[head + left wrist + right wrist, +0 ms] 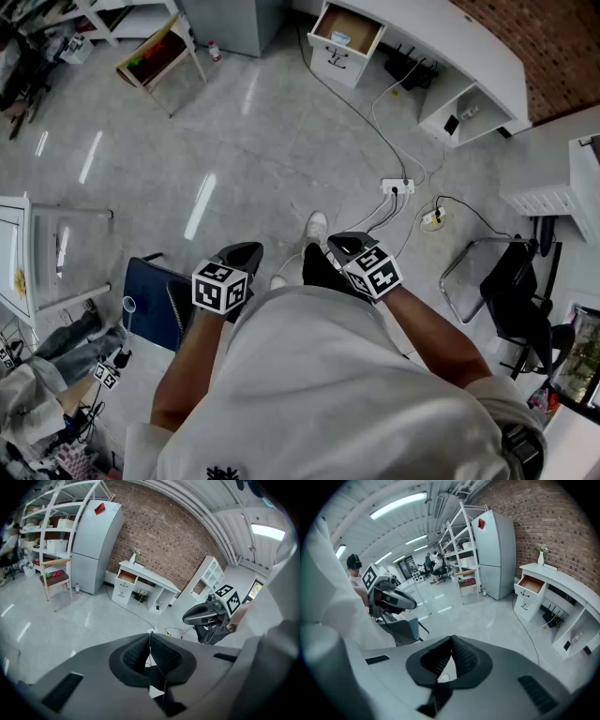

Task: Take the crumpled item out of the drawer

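The open drawer (349,28) belongs to a white desk unit (450,37) far across the floor, by the brick wall. A small pale item (339,38) lies inside it, too small to make out. The same drawer (127,577) (533,584) stands pulled out in both gripper views. I hold both grippers close to my body, far from the drawer. My left gripper (241,256) (150,635) has its jaws closed together with nothing in them. My right gripper (344,246) (451,639) is shut and empty too.
A power strip (397,186) with trailing cables lies on the grey floor between me and the desk. A blue chair (153,302) stands at my left, a black office chair (514,291) at my right. A wooden chair (157,52) and a grey fridge (95,543) stand further back.
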